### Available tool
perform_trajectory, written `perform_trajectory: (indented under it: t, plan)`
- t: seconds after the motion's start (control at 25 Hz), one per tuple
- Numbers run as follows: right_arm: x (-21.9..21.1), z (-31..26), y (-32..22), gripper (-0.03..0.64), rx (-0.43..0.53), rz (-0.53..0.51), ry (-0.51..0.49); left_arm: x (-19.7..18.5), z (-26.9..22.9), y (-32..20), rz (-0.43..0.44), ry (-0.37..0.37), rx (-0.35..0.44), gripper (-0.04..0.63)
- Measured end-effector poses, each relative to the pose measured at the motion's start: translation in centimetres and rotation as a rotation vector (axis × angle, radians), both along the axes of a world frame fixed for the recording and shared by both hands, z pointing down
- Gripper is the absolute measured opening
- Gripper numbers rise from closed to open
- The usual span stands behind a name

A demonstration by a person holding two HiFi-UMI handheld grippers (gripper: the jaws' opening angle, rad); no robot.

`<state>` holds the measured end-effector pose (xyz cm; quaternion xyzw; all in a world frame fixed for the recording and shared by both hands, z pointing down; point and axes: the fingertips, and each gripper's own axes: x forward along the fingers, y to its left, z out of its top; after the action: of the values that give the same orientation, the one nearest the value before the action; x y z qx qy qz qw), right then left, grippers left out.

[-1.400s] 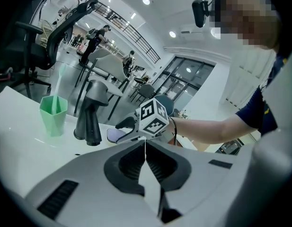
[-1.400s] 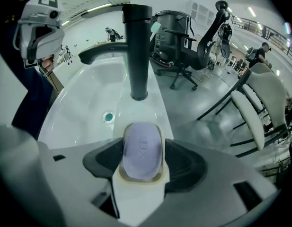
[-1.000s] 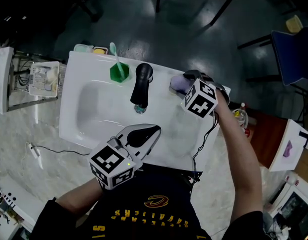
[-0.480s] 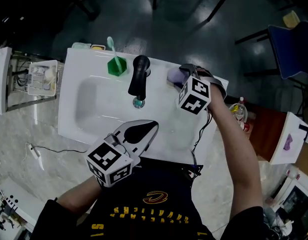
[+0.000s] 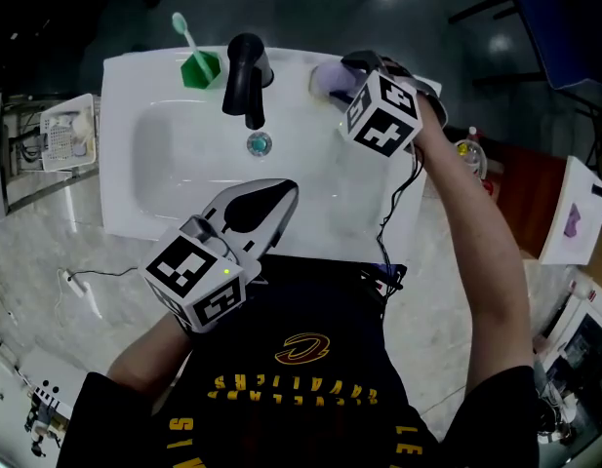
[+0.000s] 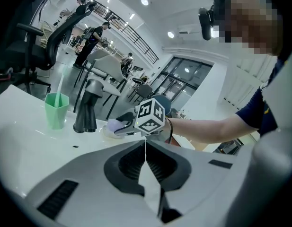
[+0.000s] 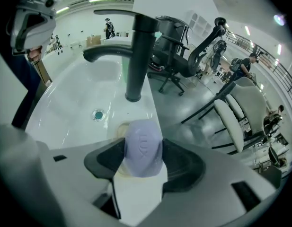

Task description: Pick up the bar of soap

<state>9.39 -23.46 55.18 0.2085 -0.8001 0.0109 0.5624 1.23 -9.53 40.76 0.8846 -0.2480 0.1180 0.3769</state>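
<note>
The bar of soap (image 5: 323, 74) is the item under inspection.

Head view: it lies at the back right corner of the sink (image 5: 125, 193), to the right of the black faucet (image 5: 244, 78). The right gripper (image 5: 347, 70) reaches it from the right and points steeply down, its tips at the bar. The left gripper (image 5: 284, 191) is well apart from the soap, at the front rim of the sink close to the person's body. The right hand is plainly the nearer one.

Left gripper view: this gripper's jaws are together with nothing between them. The soap (image 6: 111, 125) shows beyond them, just right of the faucet base, with the right gripper's tips on it.

Right gripper view: the soap (image 7: 143, 145) stands squarely between the jaws. Its long axis runs along the line in which the gripper points, so the jaws span its short width. They have just been closing a little, and each pad appears to bear on a flank of the bar with no gap visible on either side. A pale soap dish (image 7: 116, 130) shows beneath the bar. Whether the bar has left the dish cannot be told.

Judgement: the grip looks centred and aligned. What remains is a straight lift clear of the dish. A smooth, rounded bar held across its width may slip if the squeeze is light.
</note>
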Motion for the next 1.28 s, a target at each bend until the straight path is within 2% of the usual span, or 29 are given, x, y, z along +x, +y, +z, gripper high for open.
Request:
perform_trajectory:
  t: [0.36, 0.68, 0.92, 1.12, 1.28]
  plan:
    - [0.9, -2.7, 0.2, 0.267, 0.020, 0.119, -0.113, 0.4, -0.4, 0.8, 0.015, 0.004, 0.011, 0.013]
    - [2.2, -6.0, 1.3, 0.267, 0.061, 0.283, -0.294, 0.7, -1.1, 1.7, 0.022, 0.005, 0.024, 0.012]
    - [3.0, -8.0, 2.3, 0.267, 0.082, 0.370, -0.405, 1.3, -1.5, 2.3, 0.033, 0.013, 0.039, 0.013]
    - [3.6, -10.1, 3.1, 0.267, 0.091, 0.467, -0.542, 1.5, -2.1, 2.5, 0.037, 0.015, 0.059, 0.012]
    - [3.6, -11.5, 4.1, 0.266, 0.095, 0.507, -0.627, 1.4, -2.1, 2.8, 0.031, 0.016, 0.060, 0.012]
